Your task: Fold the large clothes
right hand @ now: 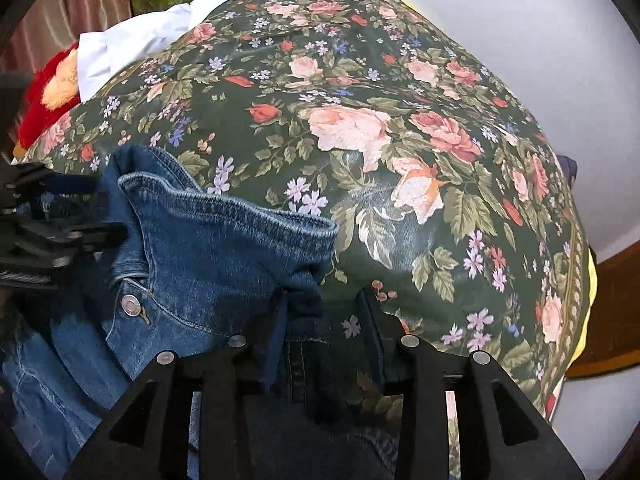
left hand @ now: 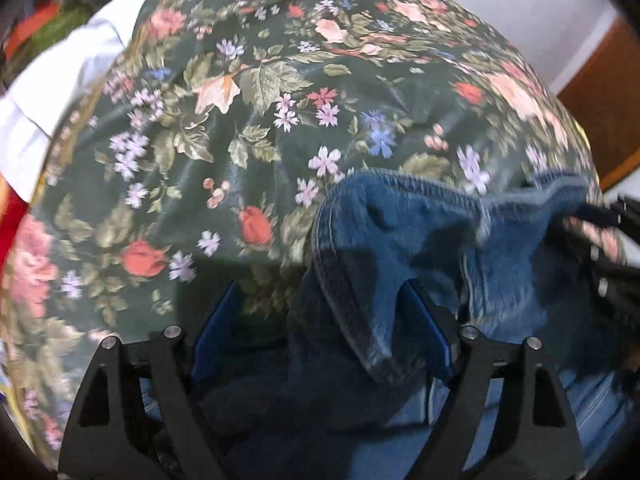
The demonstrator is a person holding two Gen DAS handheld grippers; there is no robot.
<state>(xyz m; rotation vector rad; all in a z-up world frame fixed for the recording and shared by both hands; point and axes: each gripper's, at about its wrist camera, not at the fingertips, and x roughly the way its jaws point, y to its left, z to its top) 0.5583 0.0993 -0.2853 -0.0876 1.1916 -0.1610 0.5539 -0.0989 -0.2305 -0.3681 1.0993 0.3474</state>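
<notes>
You are at the very start of the fold, as far as these views let me judge: the jeans (right hand: 208, 248) are bunched at the waistband end, lifted off the near part of the floral tablecloth (right hand: 400, 152), and nothing lies flat or doubled over yet. The waistband curls up in a loose arc, with the metal button (right hand: 130, 305) facing the right camera. Spreading the garment out, squaring the legs and making every fold all remain to be done

Your left gripper (left hand: 320, 320) has its blue pads spread fairly wide, with a thick roll of denim lying between them. The cloth presses against the right-hand pad (left hand: 424, 328), while the other pad stands clear, so I cannot tell that it is truly pinching anything

Your right gripper (right hand: 320, 320) also stands partly spread, with dark denim and a seam between the fingers. Cloth drapes over the left finger, but whether the jaws bite on it is hidden

Beyond the cloth lie a white garment (right hand: 132, 48) and something red and fluffy (right hand: 44, 96), well apart from the jeans
</notes>
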